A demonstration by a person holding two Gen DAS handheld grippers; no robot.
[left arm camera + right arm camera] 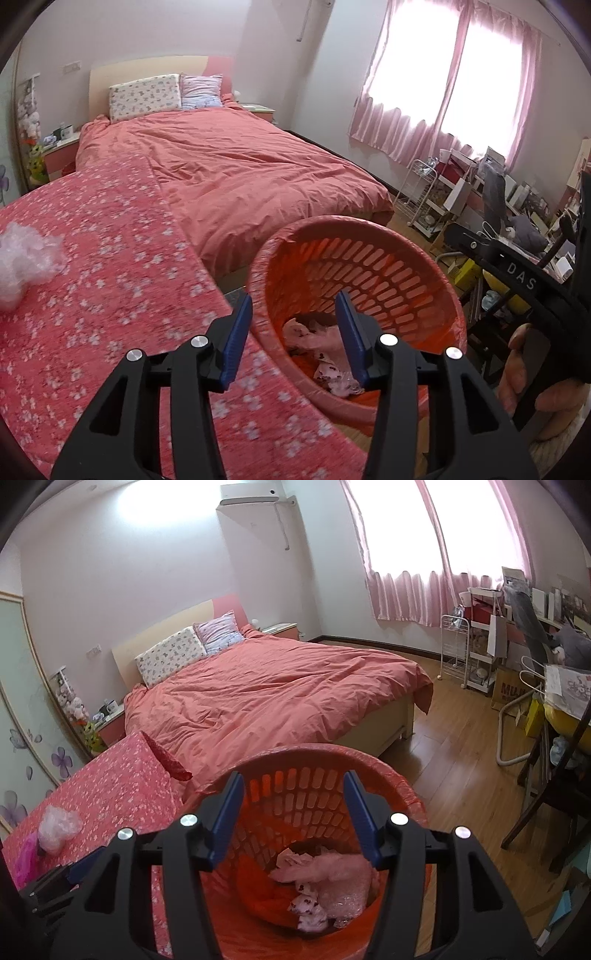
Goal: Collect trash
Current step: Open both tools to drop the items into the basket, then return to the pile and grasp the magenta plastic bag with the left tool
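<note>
Trash (321, 882) in orange basket (410, 794) bottom, below right tongs (295, 823), left tongs (295, 339), both spread, empty.

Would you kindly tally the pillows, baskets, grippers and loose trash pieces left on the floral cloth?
Pillows: 2
Baskets: 1
Grippers: 2
Trash pieces on the floral cloth: 2
Total: 7

Crumpled clear plastic (26, 254) is cut off by the left edge
</note>
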